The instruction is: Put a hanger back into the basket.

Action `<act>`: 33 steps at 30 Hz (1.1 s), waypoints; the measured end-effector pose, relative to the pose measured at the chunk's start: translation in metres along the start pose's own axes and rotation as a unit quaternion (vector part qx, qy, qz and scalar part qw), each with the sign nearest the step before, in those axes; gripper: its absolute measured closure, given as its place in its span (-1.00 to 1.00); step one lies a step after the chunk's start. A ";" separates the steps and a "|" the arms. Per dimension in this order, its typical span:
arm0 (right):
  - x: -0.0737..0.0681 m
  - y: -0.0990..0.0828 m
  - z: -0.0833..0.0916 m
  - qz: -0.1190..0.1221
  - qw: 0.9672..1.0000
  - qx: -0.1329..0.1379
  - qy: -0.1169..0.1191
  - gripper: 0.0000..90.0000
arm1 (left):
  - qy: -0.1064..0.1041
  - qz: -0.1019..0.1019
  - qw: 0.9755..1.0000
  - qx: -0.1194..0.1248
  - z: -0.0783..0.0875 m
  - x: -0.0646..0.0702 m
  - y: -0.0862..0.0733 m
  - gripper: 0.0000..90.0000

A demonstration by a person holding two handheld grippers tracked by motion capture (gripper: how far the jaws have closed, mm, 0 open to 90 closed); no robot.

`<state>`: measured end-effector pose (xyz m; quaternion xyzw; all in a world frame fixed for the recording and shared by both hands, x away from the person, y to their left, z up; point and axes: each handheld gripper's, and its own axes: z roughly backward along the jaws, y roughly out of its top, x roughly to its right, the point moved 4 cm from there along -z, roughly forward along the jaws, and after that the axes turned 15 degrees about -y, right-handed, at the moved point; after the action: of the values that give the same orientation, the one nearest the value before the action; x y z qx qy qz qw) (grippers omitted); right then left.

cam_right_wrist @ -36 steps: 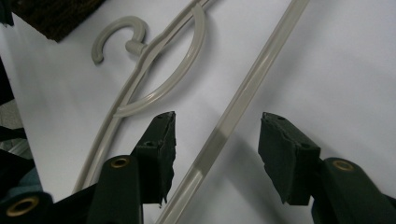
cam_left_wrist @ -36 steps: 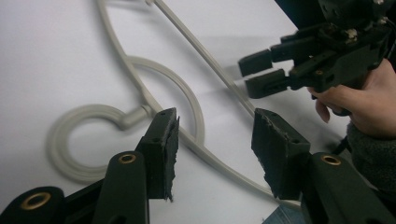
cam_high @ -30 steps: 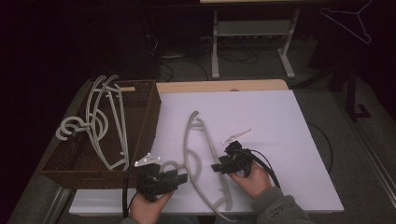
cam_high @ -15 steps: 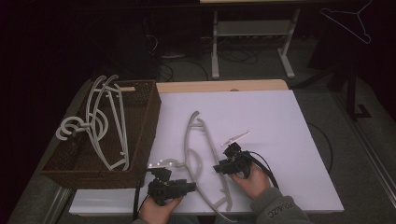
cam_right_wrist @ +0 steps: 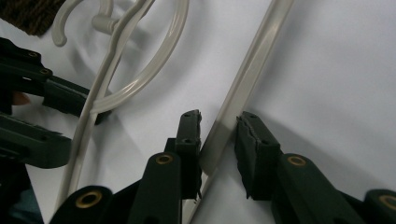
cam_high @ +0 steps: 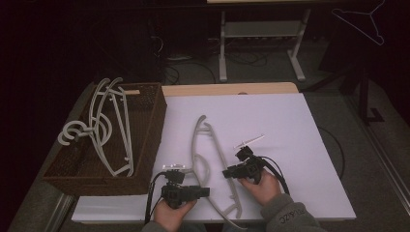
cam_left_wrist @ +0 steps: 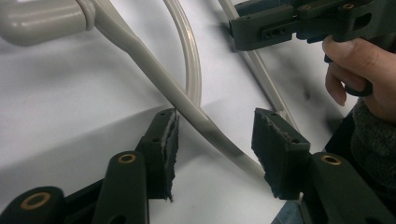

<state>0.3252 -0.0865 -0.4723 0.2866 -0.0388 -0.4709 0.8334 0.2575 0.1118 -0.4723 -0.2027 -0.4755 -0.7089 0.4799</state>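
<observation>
A pale grey plastic hanger (cam_high: 215, 150) lies flat on the white table top (cam_high: 290, 125). My left gripper (cam_high: 205, 192) is near the table's front edge and points right at the hanger's lower arm. In the left gripper view that arm (cam_left_wrist: 210, 130) crosses between the jaws of my left gripper (cam_left_wrist: 215, 140); they have just been closing a little but stand wide, pads off it. My right gripper (cam_high: 226, 172) points left at the hanger's long bar. Its jaws (cam_right_wrist: 218, 135) have just been closing around the bar (cam_right_wrist: 261, 51), with a thin gap at one pad.
A brown wicker basket (cam_high: 154, 121) stands at the table's left edge and holds several more pale hangers (cam_high: 109, 125). A small white clip-like piece (cam_high: 249, 141) lies just beyond the right gripper. A metal stand (cam_high: 261, 29) and a wire hanger (cam_high: 360, 19) are behind the table.
My left gripper has moved right and lower, up to the hanger's lower arm. The right gripper's jaws have narrowed around the long bar while the right hand stayed in place.
</observation>
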 end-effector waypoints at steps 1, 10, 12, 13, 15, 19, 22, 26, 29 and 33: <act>0.001 0.000 0.000 0.003 1.000 0.003 0.003 0.59 | -0.002 0.003 1.000 0.000 -0.001 0.000 0.001 0.16; 0.003 -0.002 0.001 -0.012 1.000 -0.001 0.013 0.65 | 0.000 0.006 1.000 0.007 -0.006 -0.002 0.008 0.30; 0.004 -0.003 0.001 -0.013 1.000 -0.001 0.015 0.64 | -0.005 0.010 1.000 0.009 -0.005 -0.004 0.009 0.33; 0.004 -0.003 0.002 -0.014 1.000 -0.002 0.015 0.64 | -0.006 0.012 1.000 0.014 -0.005 -0.004 0.010 0.35; 0.004 -0.003 0.002 -0.014 1.000 -0.002 0.016 0.62 | -0.010 0.014 1.000 0.014 -0.004 -0.005 0.012 0.38; 0.003 -0.004 0.006 -0.013 1.000 0.002 0.018 0.60 | -0.017 0.018 0.999 0.024 0.000 -0.005 0.016 0.46; 0.003 -0.003 0.009 -0.003 1.000 0.012 0.016 0.56 | -0.024 0.020 0.999 0.035 0.004 -0.003 0.020 0.51; 0.001 -0.004 0.015 0.003 1.000 0.019 0.017 0.51 | -0.039 0.023 0.998 0.044 0.008 -0.003 0.023 0.59; 0.000 -0.004 0.018 0.002 1.000 0.024 0.019 0.49 | -0.044 0.032 0.997 0.048 0.011 -0.003 0.026 0.64; 0.000 -0.004 0.022 0.003 0.999 0.031 0.022 0.48 | -0.052 0.043 0.996 0.057 0.013 -0.004 0.027 0.68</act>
<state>0.3144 -0.0975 -0.4560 0.3222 -0.0360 -0.4603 0.8264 0.2811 0.1226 -0.4561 -0.2316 -0.5301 -0.6481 0.4953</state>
